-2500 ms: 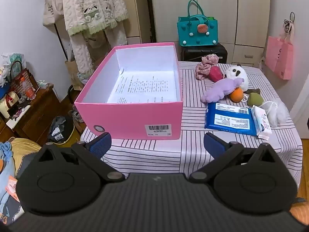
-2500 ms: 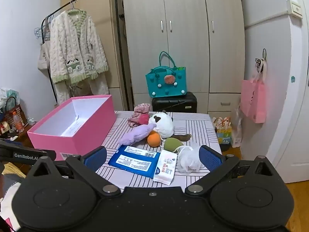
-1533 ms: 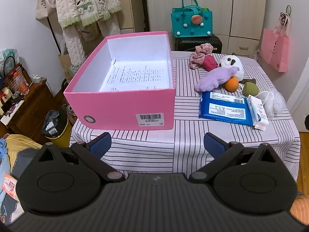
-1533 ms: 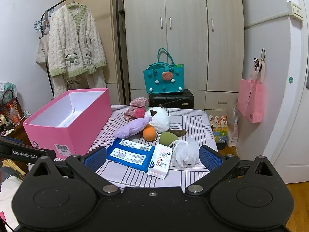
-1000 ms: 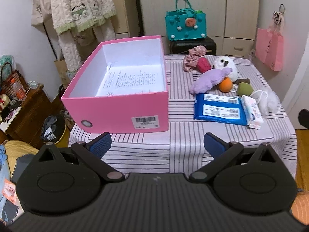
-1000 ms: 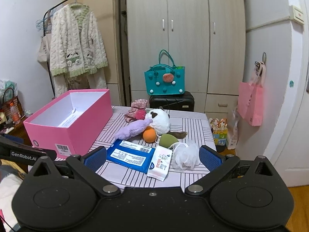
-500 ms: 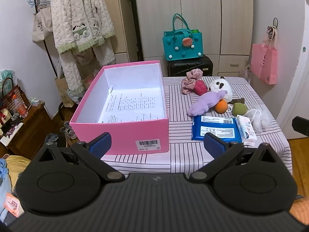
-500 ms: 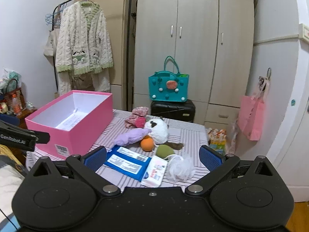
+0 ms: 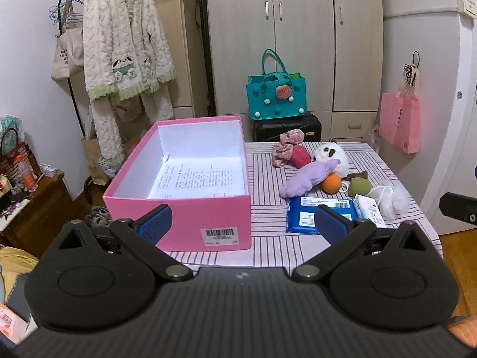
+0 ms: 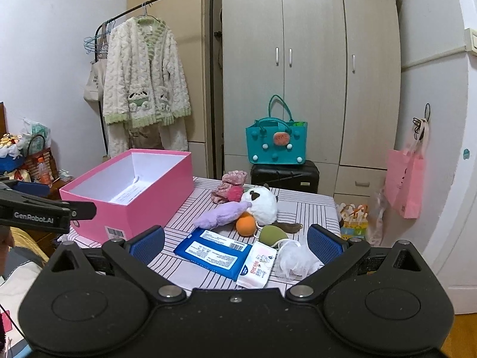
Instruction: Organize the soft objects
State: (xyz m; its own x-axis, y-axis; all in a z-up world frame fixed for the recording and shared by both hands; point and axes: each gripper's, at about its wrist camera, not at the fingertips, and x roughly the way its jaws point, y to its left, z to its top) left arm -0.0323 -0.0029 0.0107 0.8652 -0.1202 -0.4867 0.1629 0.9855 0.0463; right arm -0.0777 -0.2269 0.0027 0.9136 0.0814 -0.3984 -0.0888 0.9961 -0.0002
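White lettering reading "GenRobot.AI" stood on the black side of your left gripper (image 10: 44, 208), seen at the edge of the right wrist view. The pink box (image 9: 190, 223) carried a white barcode sticker (image 9: 219, 235), its digits too small to read. Print on the blue wipes pack (image 10: 213, 252) was illegible.

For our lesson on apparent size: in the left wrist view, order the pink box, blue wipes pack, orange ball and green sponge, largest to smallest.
1. pink box
2. blue wipes pack
3. orange ball and green sponge: near equal, not ranked.
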